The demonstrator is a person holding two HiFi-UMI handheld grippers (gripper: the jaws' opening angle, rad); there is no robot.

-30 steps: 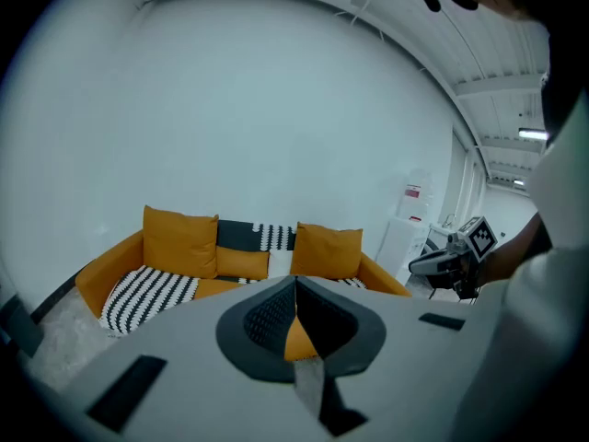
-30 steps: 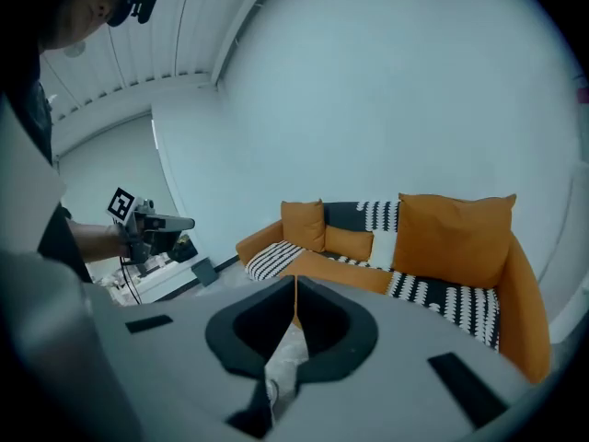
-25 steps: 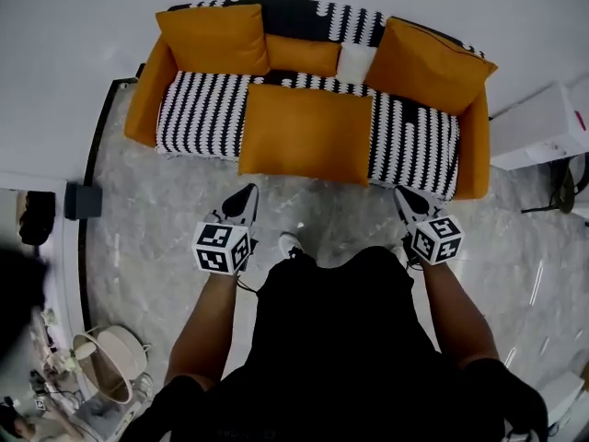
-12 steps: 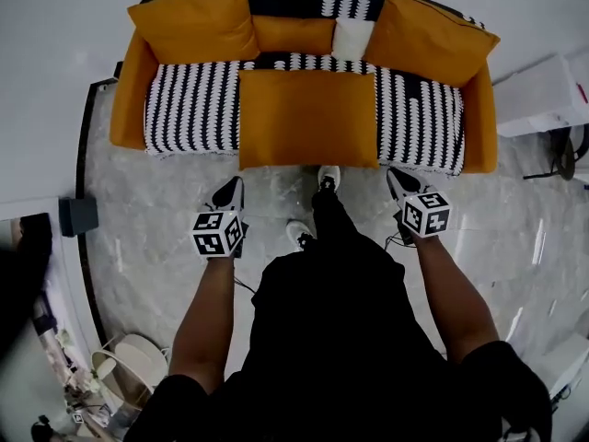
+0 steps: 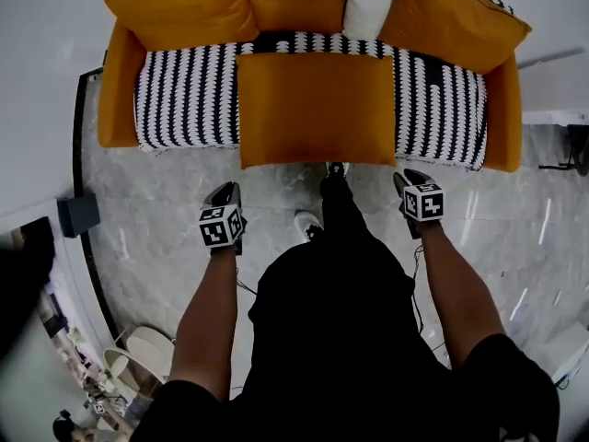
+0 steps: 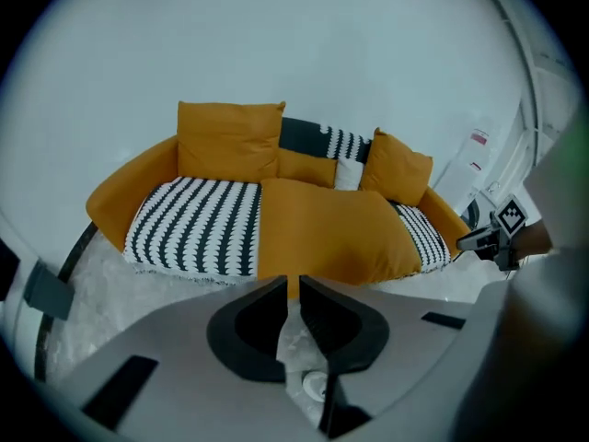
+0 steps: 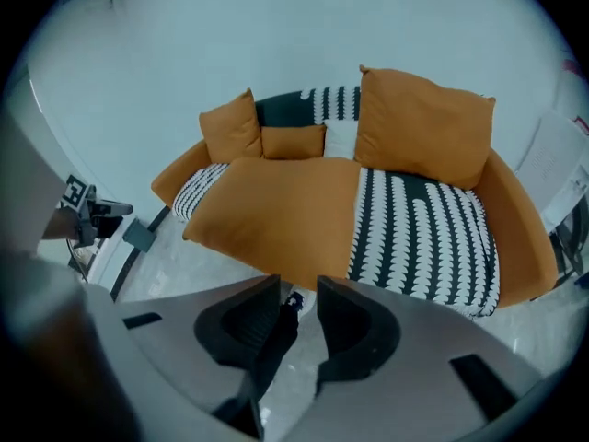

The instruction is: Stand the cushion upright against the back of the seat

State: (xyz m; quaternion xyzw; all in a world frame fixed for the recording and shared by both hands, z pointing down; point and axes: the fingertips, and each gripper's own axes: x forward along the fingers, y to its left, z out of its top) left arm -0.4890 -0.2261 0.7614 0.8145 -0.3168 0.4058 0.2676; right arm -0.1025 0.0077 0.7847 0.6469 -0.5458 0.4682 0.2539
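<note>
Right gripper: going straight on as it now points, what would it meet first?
Probably the front edge of the flat orange cushion, though depth is unclear. The right gripper has just been opening its jaws, nothing between them.

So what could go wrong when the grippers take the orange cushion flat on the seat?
The jaws of the left gripper have just been opening but stand barely apart, empty; they may push the flat cushion rather than grip it.
Those of the right gripper, also just opening and empty, are wider, so the lift could tilt.
Stood up, the cushion may topple the small orange cushion behind.
</note>
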